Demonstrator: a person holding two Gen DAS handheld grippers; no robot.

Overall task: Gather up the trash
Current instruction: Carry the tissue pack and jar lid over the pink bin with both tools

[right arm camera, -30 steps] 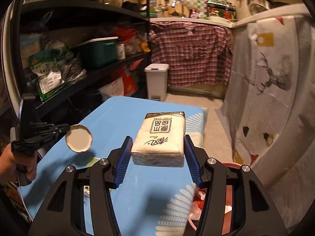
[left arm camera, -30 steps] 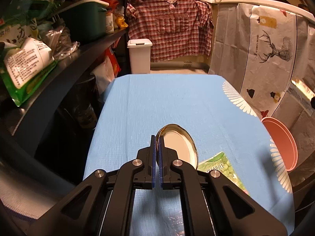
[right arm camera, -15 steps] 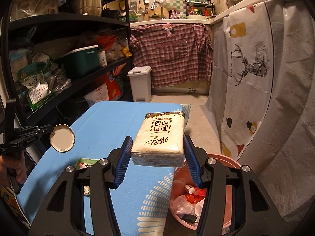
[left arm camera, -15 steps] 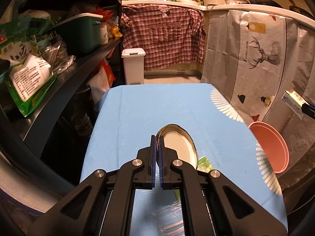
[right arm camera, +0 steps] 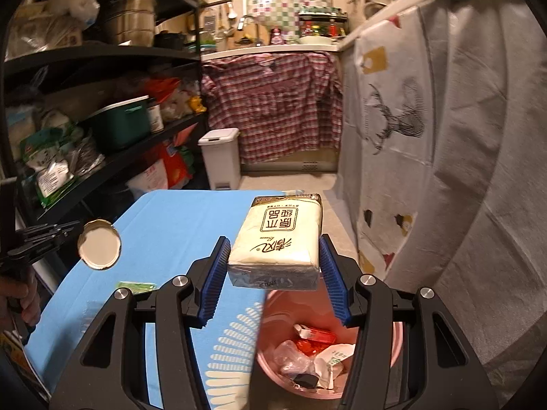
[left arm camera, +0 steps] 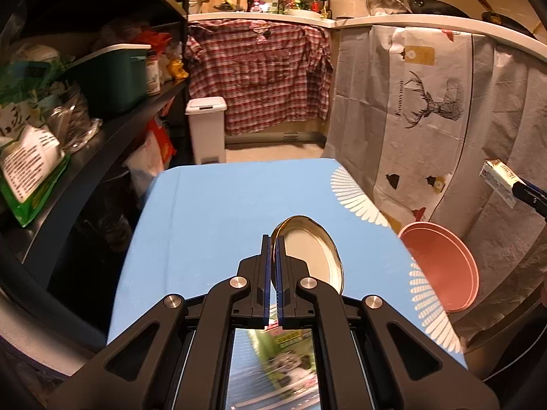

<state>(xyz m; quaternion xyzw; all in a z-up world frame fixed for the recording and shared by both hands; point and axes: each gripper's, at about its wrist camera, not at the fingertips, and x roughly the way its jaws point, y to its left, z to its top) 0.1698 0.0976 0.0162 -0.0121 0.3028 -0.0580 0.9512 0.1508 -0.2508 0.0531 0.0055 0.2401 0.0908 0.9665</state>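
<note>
My left gripper [left arm camera: 272, 239] is shut on the rim of a round gold-edged jar lid [left arm camera: 312, 253] and holds it above the blue table [left arm camera: 218, 212]. The lid also shows in the right wrist view [right arm camera: 99, 245]. My right gripper [right arm camera: 273, 256] is shut on a cream tissue pack [right arm camera: 280, 239] and holds it above the pink trash bin [right arm camera: 273, 307], which contains wrappers and scraps. In the left wrist view the bin [left arm camera: 441, 266] stands beside the table's right edge and the tissue pack [left arm camera: 499, 181] shows at far right. A green wrapper [right arm camera: 136, 287] lies on the table.
Black shelves [left arm camera: 102, 130] full of bags and a green box line the left side. A white pedal bin [left arm camera: 207, 130] stands beyond the table. A grey deer-print cloth [left arm camera: 427, 109] hangs along the right. A plaid cloth [left arm camera: 259, 75] hangs at the back.
My right gripper has carried the tissue pack rightward, off the table edge to above the pink bin. My left gripper with the lid has risen and drawn back; the green wrapper now sits under it.
</note>
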